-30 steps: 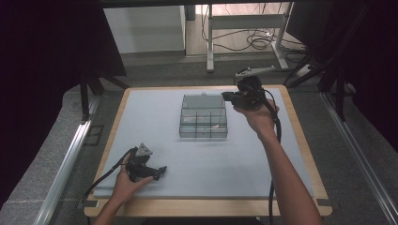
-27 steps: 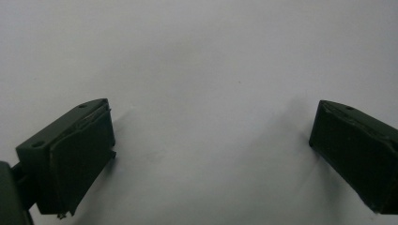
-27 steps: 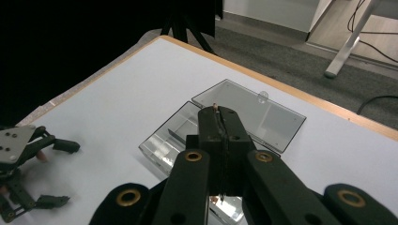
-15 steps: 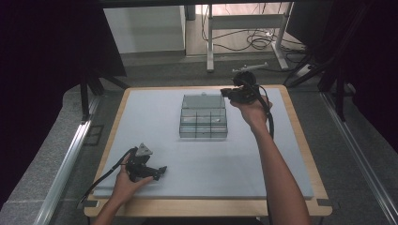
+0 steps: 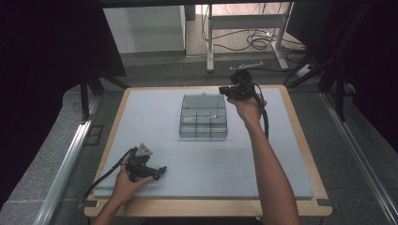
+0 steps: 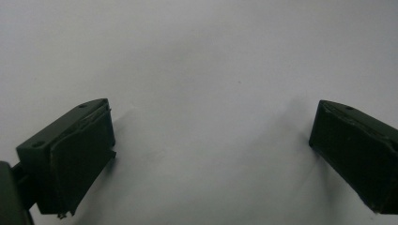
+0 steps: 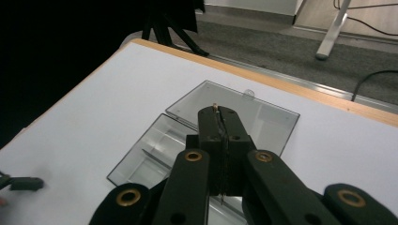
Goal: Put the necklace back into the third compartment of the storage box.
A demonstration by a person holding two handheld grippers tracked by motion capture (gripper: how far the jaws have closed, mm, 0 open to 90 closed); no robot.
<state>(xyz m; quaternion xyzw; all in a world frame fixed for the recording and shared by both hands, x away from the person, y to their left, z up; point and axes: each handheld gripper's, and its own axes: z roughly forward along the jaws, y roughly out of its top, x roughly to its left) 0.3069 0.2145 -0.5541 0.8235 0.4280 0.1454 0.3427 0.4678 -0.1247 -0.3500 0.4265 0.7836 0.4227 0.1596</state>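
Black jaws of my left gripper (image 6: 211,159) stand wide apart with nothing between them, low over bare pale surface near the bench's (image 5: 141,117) near left corner; from above, my left hand (image 5: 123,185) holds that gripper just above the white top, well apart from everything else.

Farther in, around the middle of the bench and toward its far edge, sits a clear plastic compartment box (image 5: 203,123), with its lid (image 5: 202,101) folded back flat toward the far edge. The dividers make several small cells, and I cannot tell whether anything lies in them.

Farthest off, my right gripper (image 7: 219,115) hovers above the box's far right side, held by my right hand (image 5: 247,108). Its jaws are pressed together, and a tiny brass-coloured tip shows at their end; I cannot tell what it is, or whether it is a separate piece at all.

I judge the box to be light, stiff and slick: thin hard plastic that would slide on the smooth top if nudged and could crack under a hard pinch. The lid looks like the weak part, so I would not lift by it. An outer wall or a divider between cells seems the best hold, taken with narrow jaws and a gentle squeeze, perhaps while the other gripper steadies the near wall.
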